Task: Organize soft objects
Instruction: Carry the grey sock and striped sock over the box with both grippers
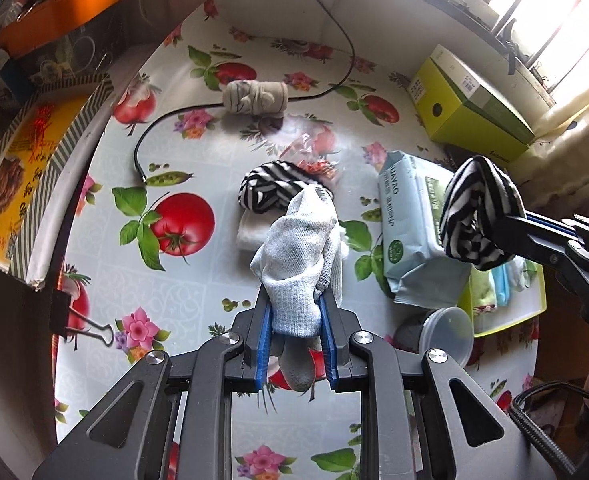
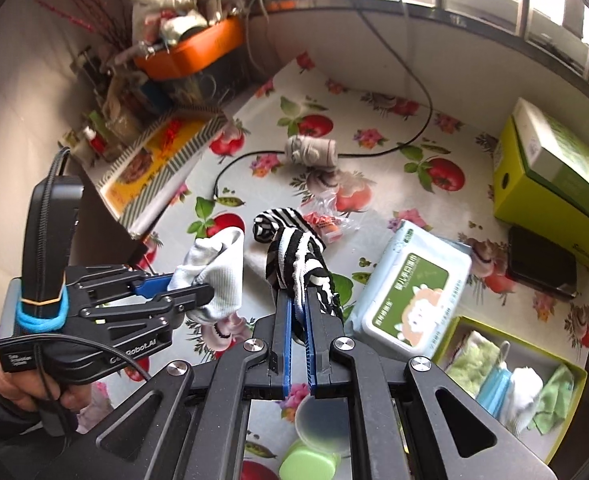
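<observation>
My left gripper (image 1: pixel 295 300) is shut on a pale grey sock (image 1: pixel 298 256), held above the fruit-print tablecloth. The same gripper (image 2: pixel 204 290) shows at the left of the right wrist view with that sock (image 2: pixel 216 270). My right gripper (image 2: pixel 299 300) is shut on a black-and-white striped sock (image 2: pixel 298 262); it hangs at the right of the left wrist view (image 1: pixel 476 216). A second striped sock (image 1: pixel 268 190) lies on the table on a white folded cloth (image 1: pixel 250 234). A rolled beige sock (image 1: pixel 254 98) sits farther back. A green tray (image 2: pixel 534 346) at the lower right holds several folded soft items.
A pack of wet wipes (image 2: pixel 410 296) lies beside the tray. A yellow-green box (image 2: pixel 550 172) stands at the far right, a black cable (image 1: pixel 166 120) crosses the table, and a clear plastic tub (image 1: pixel 446 336) sits near the front. An orange basket (image 2: pixel 190 52) and clutter fill the back left.
</observation>
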Motion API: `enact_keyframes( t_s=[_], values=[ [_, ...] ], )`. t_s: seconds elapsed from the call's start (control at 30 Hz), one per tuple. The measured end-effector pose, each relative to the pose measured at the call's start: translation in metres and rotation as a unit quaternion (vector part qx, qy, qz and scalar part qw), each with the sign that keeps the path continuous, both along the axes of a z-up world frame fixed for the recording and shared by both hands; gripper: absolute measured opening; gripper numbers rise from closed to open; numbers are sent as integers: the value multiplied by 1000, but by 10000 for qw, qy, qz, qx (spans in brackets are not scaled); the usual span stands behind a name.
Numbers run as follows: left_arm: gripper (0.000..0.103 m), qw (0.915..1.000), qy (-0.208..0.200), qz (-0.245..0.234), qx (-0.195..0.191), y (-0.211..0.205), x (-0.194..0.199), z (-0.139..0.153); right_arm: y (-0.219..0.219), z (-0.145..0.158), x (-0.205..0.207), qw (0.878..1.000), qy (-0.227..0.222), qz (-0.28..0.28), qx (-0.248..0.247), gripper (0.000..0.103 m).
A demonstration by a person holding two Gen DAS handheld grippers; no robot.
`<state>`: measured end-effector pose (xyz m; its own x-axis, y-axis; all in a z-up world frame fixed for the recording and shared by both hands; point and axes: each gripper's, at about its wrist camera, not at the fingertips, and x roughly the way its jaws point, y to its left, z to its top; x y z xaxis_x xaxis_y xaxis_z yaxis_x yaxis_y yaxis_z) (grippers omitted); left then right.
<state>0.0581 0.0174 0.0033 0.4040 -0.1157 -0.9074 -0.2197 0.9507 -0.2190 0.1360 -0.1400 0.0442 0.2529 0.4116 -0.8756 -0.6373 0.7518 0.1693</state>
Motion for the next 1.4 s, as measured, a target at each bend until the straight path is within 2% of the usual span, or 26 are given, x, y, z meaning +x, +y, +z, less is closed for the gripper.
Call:
enact_keyframes(
  t_s=[0.17, 0.67, 1.4],
  values=[
    [22, 9999, -72, -111, 65, -10, 0, 9, -20, 13, -9, 9997, -84, -201, 114, 6],
    [22, 9989, -188, -419, 126, -41, -3, 28, -61, 29, -33, 9977, -177, -589, 302, 6],
    [22, 9956, -179, -917, 120, -88, 10, 37, -113, 19, -38, 9921, -59, -1176, 426, 6]
  ],
)
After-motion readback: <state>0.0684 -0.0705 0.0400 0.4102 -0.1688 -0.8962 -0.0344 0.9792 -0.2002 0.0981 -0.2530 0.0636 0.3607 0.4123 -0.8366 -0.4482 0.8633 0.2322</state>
